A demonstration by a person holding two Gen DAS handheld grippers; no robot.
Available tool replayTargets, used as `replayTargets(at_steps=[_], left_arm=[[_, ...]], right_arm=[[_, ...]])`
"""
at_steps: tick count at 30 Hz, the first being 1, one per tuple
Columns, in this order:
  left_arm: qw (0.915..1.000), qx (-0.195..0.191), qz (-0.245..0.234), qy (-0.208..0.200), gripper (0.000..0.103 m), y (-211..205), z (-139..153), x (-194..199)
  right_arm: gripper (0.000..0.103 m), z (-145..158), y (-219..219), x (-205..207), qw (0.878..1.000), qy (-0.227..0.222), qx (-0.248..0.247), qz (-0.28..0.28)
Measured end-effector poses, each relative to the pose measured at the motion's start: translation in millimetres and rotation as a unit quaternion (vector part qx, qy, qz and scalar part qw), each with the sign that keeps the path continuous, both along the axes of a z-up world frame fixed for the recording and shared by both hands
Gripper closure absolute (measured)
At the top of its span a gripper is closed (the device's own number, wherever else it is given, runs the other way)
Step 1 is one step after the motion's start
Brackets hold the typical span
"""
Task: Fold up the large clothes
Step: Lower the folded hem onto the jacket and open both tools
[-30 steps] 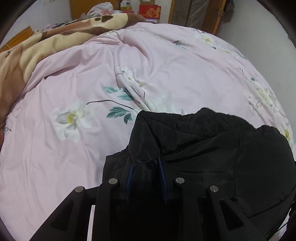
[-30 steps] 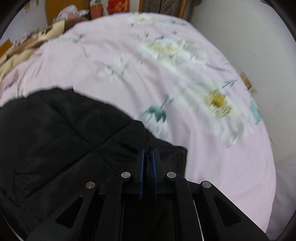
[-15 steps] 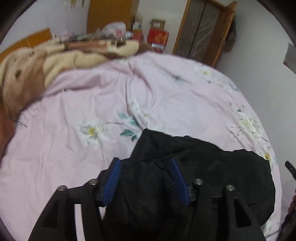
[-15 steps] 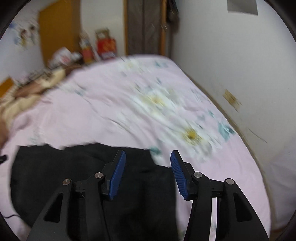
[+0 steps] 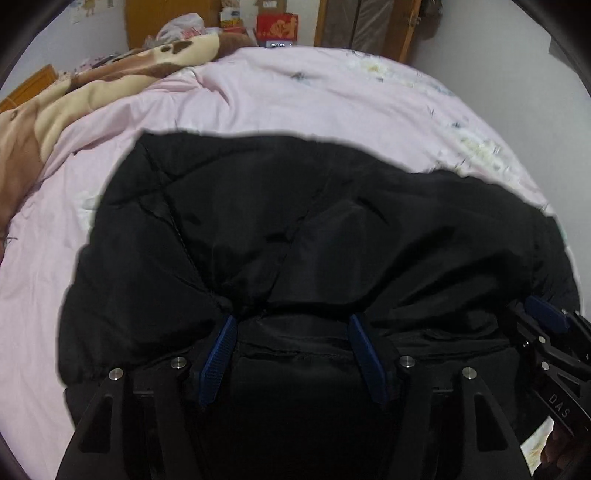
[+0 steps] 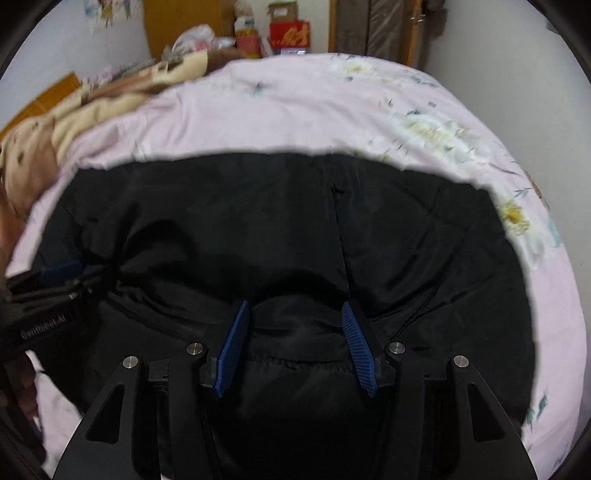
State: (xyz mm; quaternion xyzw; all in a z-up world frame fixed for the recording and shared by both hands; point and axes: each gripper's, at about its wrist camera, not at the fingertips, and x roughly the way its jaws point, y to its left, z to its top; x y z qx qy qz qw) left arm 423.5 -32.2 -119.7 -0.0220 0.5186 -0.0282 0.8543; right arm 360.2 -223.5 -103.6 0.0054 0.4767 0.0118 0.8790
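Folding looked partly done: black jacket [image 5: 295, 221] lay bunched mid-frame on the pink bed [image 5: 295, 92], one layer doubled over. Left claw [image 5: 291, 350] was opening; right claw [image 6: 295, 343] stood apart, both gripping nothing. Further folds seemingly remained.

Black quilted jacket [image 5: 295, 229] — folded (rumpled) on bed

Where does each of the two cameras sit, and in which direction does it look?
Left wrist: on the left gripper, looking steeply down over the black jacket on the pink bed cover; its jaws are opening, and the right gripper shows at right.
Right wrist: on the right gripper, same downward look; jaws open, left gripper at left.
Shared: jacket, bed cover, beige blanket, red box.
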Motion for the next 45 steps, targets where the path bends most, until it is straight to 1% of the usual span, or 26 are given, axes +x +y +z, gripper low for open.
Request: replayTargets(at_steps=[2, 3, 6, 8, 9, 10, 11, 13, 14, 16, 17, 19, 20, 21, 23, 24, 25, 28, 29, 31, 33, 36, 39, 41, 43, 45], left_arm=[[1.0000, 0.006, -0.005, -0.004, 0.038, 0, -12, 0], [1.0000, 0.001, 0.000, 0.002, 0.038, 1, -21, 2], [0.9999, -0.006, 0.011, 0.007, 0.038, 2, -33, 6], [0.9999, 0.000, 0.010, 0.011, 0.038, 1, -34, 8], [0.9997, -0.008, 0.015, 0.015, 0.038, 3, -33, 9], [0.9997, -0.008, 0.008, 0.021, 0.038, 3, -28, 10], [0.9997, -0.008, -0.002, 0.024, 0.038, 4, -21, 11], [0.9992, -0.036, -0.009, 0.018, 0.038, 16, -3, 7], [0.9995, -0.028, -0.010, 0.011, 0.038, 22, 7, 3], [0.9999, -0.006, -0.005, -0.015, 0.039, 34, 22, -7], [0.9997, -0.001, -0.006, -0.022, 0.039, 40, 26, -10], [0.9998, 0.006, -0.008, -0.015, 0.039, 51, 24, -15], [0.9998, 0.015, -0.005, -0.014, 0.039, 56, 18, -15], [0.9998, 0.021, 0.006, -0.001, 0.038, 63, 4, -12], [0.9996, -0.012, 0.013, 0.023, 0.038, 74, -16, -7], [0.9994, -0.014, 0.016, 0.028, 0.038, 74, -23, -4], [0.9996, -0.005, 0.014, 0.026, 0.038, 72, -27, -3], [0.9994, 0.020, 0.017, 0.021, 0.038, 63, -37, 2], [0.9994, 0.021, 0.018, 0.020, 0.038, 63, -38, 4], [0.9994, 0.008, 0.024, 0.023, 0.038, 67, -39, 5], [0.9995, 0.003, 0.016, 0.028, 0.038, 71, -33, 5], [0.9998, -0.009, 0.001, 0.015, 0.038, 79, -12, -6], [0.9997, -0.022, -0.014, 0.001, 0.039, 92, 7, -17], [0.9994, -0.031, -0.011, -0.008, 0.038, 104, 17, -24], [0.9994, -0.031, -0.008, -0.012, 0.037, 116, 24, -27], [0.9994, -0.033, -0.001, -0.013, 0.028, 129, 29, -28]], right_arm=[[0.050, -15, 0, 5, 1.000, 0.005, -0.001, -0.003], [0.050, -21, 0, 8, 1.000, 0.013, -0.004, -0.003], [0.050, -34, -2, 15, 1.000, 0.029, -0.001, -0.006], [0.050, -37, -2, 17, 0.999, 0.034, -0.001, -0.008], [0.050, -37, -2, 17, 0.999, 0.034, 0.000, -0.008], [0.050, -35, -2, 15, 0.999, 0.035, 0.003, -0.006], [0.050, -30, -3, 14, 0.999, 0.039, 0.010, -0.004], [0.051, -12, -10, 9, 0.999, 0.034, 0.031, -0.002], [0.051, 1, -16, 4, 0.999, 0.025, 0.034, -0.005], [0.051, 23, -28, -12, 1.000, -0.008, 0.013, -0.018], [0.051, 31, -35, -19, 1.000, -0.017, 0.005, -0.024], [0.051, 34, -48, -29, 0.999, -0.018, -0.004, -0.034], [0.051, 29, -57, -33, 0.999, -0.010, -0.016, -0.045], [0.051, 24, -62, -33, 0.999, -0.005, -0.022, -0.048], [0.051, 0, -70, -30, 0.999, 0.019, -0.021, -0.041], [0.050, -11, -73, -27, 0.999, 0.029, -0.004, -0.042], [0.050, -19, -74, -25, 0.999, 0.031, 0.003, -0.045], [0.050, -35, -70, -21, 0.998, 0.025, -0.007, -0.052], [0.050, -37, -70, -20, 0.998, 0.025, -0.011, -0.053], [0.050, -35, -68, -20, 0.998, 0.025, -0.010, -0.052], [0.050, -32, -73, -21, 0.999, 0.029, 0.000, -0.044], [0.050, -19, -83, -27, 0.999, 0.030, 0.016, -0.036], [0.049, 9, -102, -49, 0.999, 0.003, 0.027, -0.038], [0.049, 21, -111, -61, 0.999, -0.011, 0.022, -0.043], [0.049, 30, -123, -71, 0.998, -0.017, 0.026, -0.050], [0.046, 35, -137, -80, 0.998, -0.017, 0.019, -0.058]])
